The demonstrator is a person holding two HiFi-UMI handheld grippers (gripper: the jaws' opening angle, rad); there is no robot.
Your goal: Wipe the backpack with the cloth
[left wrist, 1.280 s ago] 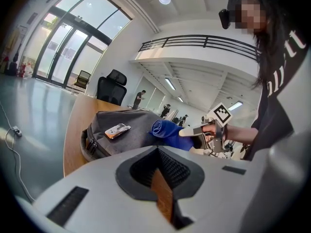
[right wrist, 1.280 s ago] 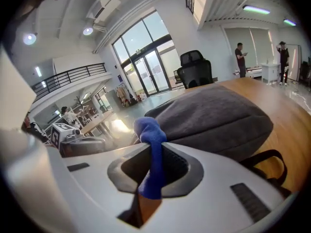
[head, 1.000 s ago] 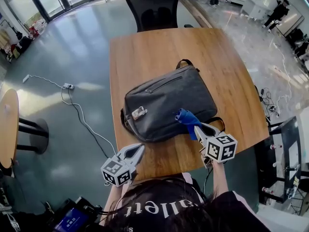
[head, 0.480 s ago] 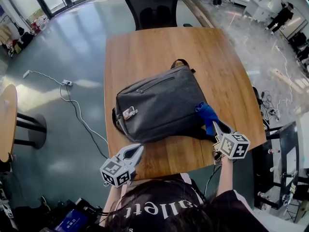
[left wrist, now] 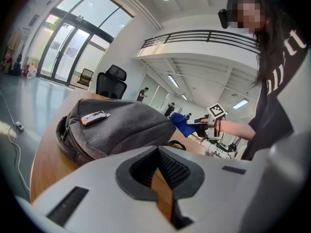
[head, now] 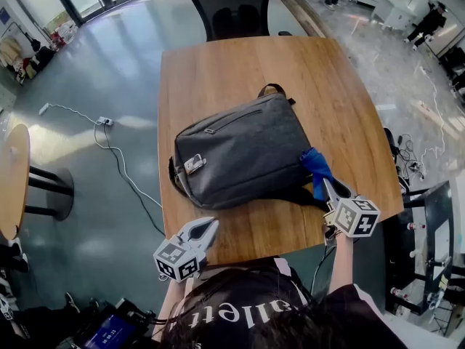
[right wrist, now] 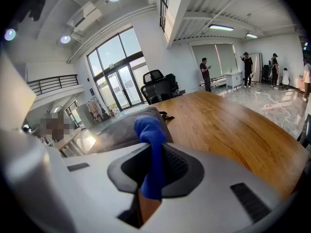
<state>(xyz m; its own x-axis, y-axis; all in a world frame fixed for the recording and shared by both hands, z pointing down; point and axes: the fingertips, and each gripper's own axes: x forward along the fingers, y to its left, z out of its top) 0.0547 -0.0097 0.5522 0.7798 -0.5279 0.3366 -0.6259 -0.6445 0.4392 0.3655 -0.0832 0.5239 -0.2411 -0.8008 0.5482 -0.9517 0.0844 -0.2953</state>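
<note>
A grey backpack (head: 240, 151) lies flat mid-table (head: 218, 71), its handle toward 1 o'clock. At its 4 o'clock corner a blue cloth (head: 317, 167) touches the fabric, pinched by the right tongs (head: 329, 186). The left tongs (head: 207, 228) hover at 7 o'clock over the table's near edge, apart from the backpack. A black chair (head: 231, 6) stands at 12 o'clock.

Head view: we look steeply down from above the table (head: 218, 71), its whole top in frame. Left gripper view: we sit low at the near edge, close to the backpack (left wrist: 121, 125). Right gripper view: low, facing along the tabletop. All share the backpack.
</note>
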